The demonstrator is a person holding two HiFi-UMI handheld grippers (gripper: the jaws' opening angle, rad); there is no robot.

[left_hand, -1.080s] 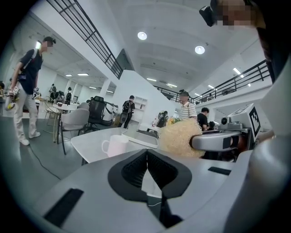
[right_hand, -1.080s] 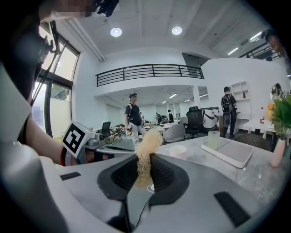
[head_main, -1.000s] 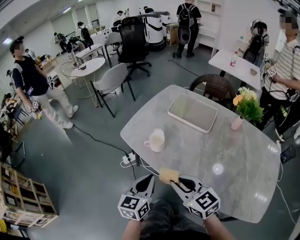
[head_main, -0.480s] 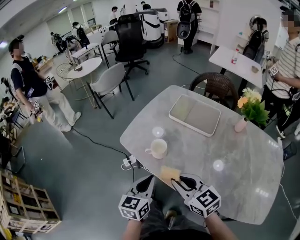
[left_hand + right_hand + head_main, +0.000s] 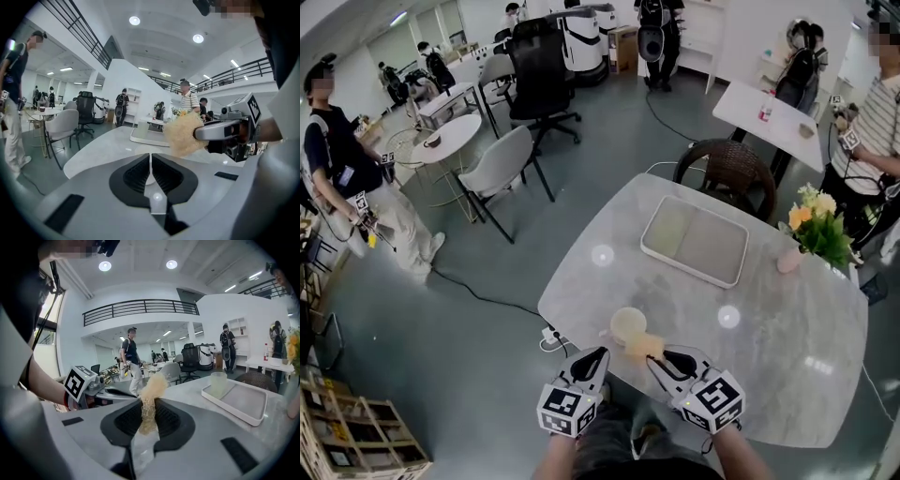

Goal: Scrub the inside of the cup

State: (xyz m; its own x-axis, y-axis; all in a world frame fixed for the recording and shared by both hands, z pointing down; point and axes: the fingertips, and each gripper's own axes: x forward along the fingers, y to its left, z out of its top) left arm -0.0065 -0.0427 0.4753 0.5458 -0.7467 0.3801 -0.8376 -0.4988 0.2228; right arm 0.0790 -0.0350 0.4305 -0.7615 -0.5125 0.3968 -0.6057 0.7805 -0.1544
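Cup point(image 5: 627, 324) sits by the surface's point(image 5: 769, 356) near-left edge, at 11 o'clock from the right gripper point(image 5: 658, 358). The sponge point(image 5: 644, 348) hides its near rim, and neither gripper view shows it. The right gripper view shows those fingers clamped on the sponge. The left gripper's point(image 5: 150, 161) fingers are closed, empty.

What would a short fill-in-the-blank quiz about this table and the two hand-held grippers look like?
1. The right gripper is shut on a yellow ___.
2. The left gripper is shut, with ___ between its jaws.
3. The cup stands on the bare ___, not on the tray.
4. The flowers stand in a ___ vase.

Missing words: sponge; nothing; table; pink.
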